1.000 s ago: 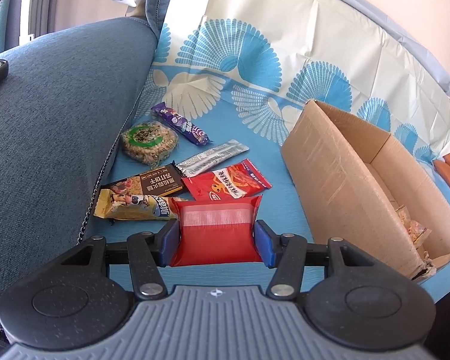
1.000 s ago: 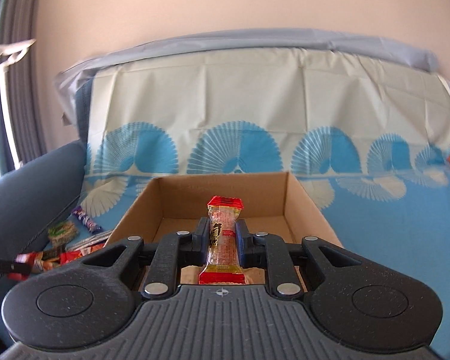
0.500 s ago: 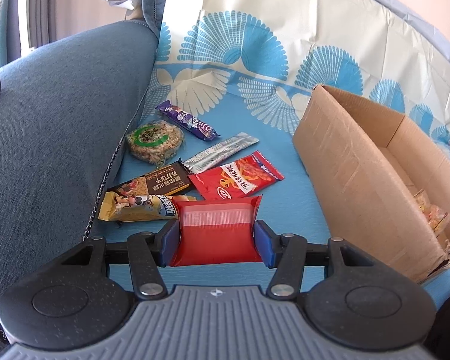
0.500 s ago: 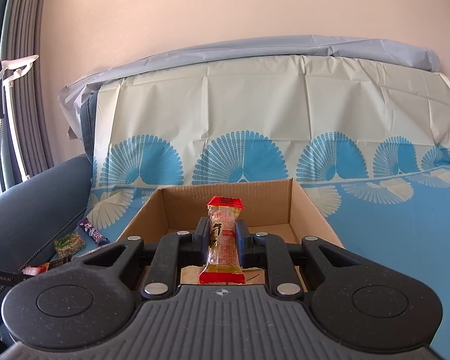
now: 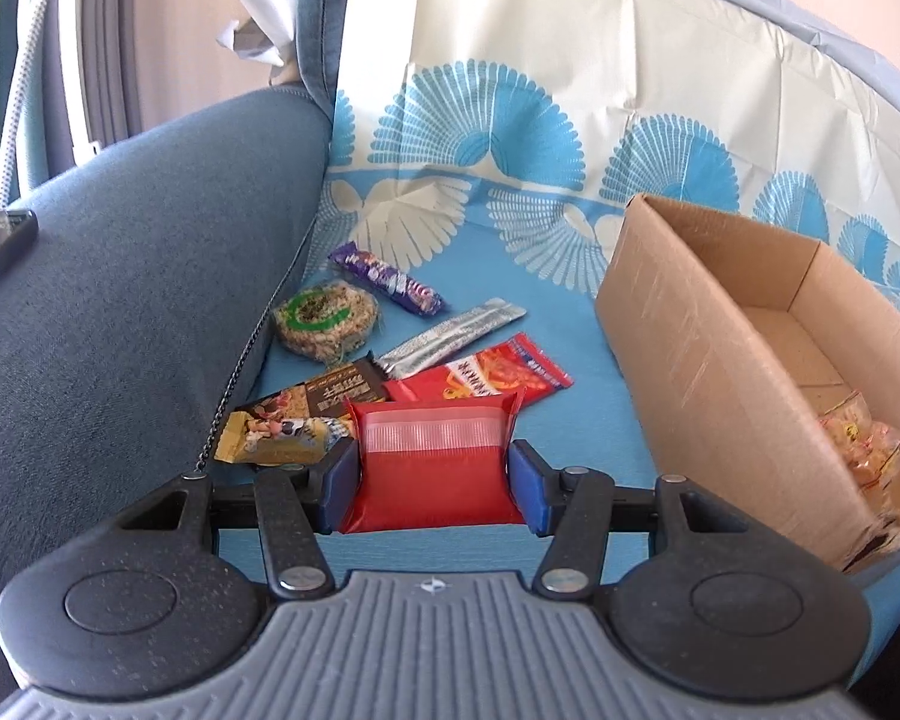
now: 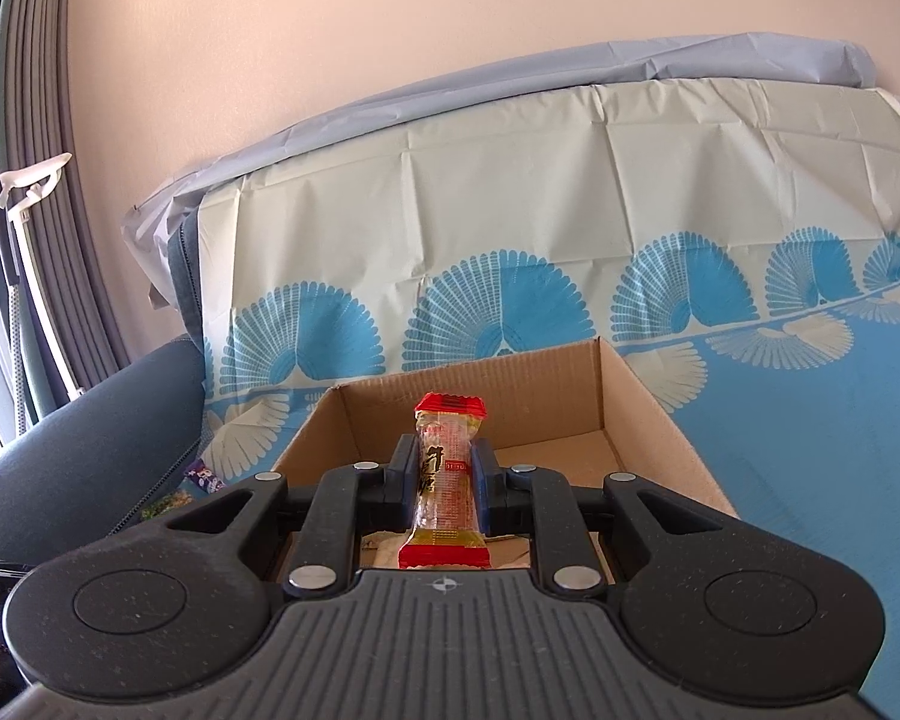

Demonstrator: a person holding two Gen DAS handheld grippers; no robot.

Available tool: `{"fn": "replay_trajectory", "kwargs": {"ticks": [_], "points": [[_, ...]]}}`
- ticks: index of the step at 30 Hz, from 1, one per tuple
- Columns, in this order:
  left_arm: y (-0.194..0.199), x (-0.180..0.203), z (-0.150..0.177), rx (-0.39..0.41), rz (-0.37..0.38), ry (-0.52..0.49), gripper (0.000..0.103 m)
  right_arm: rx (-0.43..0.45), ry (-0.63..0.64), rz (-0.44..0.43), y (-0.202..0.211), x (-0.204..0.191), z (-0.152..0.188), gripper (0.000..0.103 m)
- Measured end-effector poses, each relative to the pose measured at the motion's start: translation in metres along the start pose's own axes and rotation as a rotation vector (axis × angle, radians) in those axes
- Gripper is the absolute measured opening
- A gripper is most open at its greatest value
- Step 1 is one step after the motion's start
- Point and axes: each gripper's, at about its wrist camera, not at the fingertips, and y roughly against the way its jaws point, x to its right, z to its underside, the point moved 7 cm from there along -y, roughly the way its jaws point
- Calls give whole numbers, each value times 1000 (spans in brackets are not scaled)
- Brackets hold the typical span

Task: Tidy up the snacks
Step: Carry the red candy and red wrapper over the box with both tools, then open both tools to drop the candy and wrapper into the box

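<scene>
Candy bar [image 6: 447, 474] lengthwise in R hand-held gripper [image 6: 447, 483], upright-ish.

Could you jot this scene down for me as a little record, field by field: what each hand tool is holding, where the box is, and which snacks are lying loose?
setting: sofa seat under a blue fan-print cover
left gripper: shut on a red packet
right gripper: shut on a clear snack bar with red ends, above the box
cardboard box: open, a few wrapped snacks inside
loose on the seat: purple bar, round rice cake, silver stick, red sachet, dark brown bar, yellow packet
</scene>
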Motion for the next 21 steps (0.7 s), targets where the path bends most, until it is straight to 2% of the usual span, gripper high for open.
{"fn": "replay_trajectory", "kwargs": {"ticks": [6, 12, 18, 20, 21], "points": [[11, 42, -15, 29, 50, 51, 59, 1, -32, -21, 2, 7, -2, 19], [23, 105, -64, 116, 149, 65, 59, -2, -77, -29, 2, 17, -4, 19], [41, 167, -108, 206, 255, 63, 60, -8, -70, -27, 2, 16, -2, 19], [46, 185, -117, 215, 297, 55, 63, -13, -62, -21, 1, 15, -2, 20], [46, 194, -118, 207, 318, 45, 73, -17, -58, -11, 0, 14, -2, 22]]}}
